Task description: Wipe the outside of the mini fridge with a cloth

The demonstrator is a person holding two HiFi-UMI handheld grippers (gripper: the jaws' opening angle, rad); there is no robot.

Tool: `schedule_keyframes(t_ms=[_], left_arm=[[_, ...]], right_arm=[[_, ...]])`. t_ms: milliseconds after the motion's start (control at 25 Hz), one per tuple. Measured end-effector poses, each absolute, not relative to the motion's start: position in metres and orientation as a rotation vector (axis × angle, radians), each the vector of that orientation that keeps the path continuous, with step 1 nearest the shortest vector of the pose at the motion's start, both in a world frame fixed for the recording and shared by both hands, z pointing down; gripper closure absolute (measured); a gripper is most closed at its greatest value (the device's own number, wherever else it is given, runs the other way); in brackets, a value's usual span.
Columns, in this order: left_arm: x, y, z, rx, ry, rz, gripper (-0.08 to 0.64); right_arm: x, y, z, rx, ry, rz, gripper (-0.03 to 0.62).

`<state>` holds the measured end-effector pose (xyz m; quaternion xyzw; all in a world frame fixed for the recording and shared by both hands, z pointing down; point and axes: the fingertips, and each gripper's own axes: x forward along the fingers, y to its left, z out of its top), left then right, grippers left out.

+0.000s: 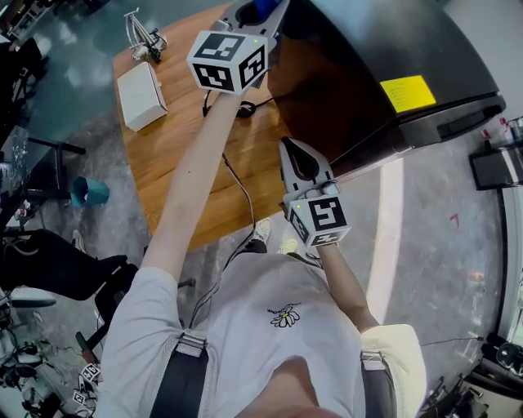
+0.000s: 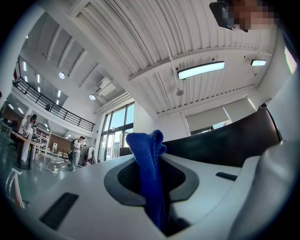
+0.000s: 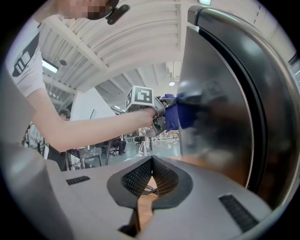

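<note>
The black mini fridge point(image 1: 384, 73) stands on the wooden table point(image 1: 176, 163) and carries a yellow sticker on top. My left gripper point(image 1: 255, 15) is raised at the fridge's left side, shut on a blue cloth point(image 1: 263, 8). The cloth point(image 2: 149, 173) sticks up between the jaws, with the dark fridge point(image 2: 225, 145) just behind it. In the right gripper view the cloth point(image 3: 180, 115) presses on the shiny fridge wall point(image 3: 220, 108), held by the left gripper point(image 3: 161, 119). My right gripper point(image 1: 298, 157) hovers near the fridge's lower front corner, shut with nothing in it point(image 3: 151, 161).
A white box point(image 1: 140, 95) and a small wire stand point(image 1: 143, 37) sit on the table's left part; a black cable point(image 1: 237, 184) runs across it. On the floor are a blue cup point(image 1: 88, 192) and a black chair point(image 1: 57, 265). People stand far off point(image 2: 75, 152).
</note>
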<state>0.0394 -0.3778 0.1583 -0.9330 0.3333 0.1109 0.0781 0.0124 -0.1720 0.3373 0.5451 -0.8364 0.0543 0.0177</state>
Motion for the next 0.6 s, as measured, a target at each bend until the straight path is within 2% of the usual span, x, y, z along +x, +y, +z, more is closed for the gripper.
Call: schedule_keyframes(t_ms=[600], left_arm=[[0.087,-0.187,0.144,-2.852,0.898,0.408,0.495]], right_arm=[[0.045,-0.101,0.365,1.598,-2.554,0.153,0.580]])
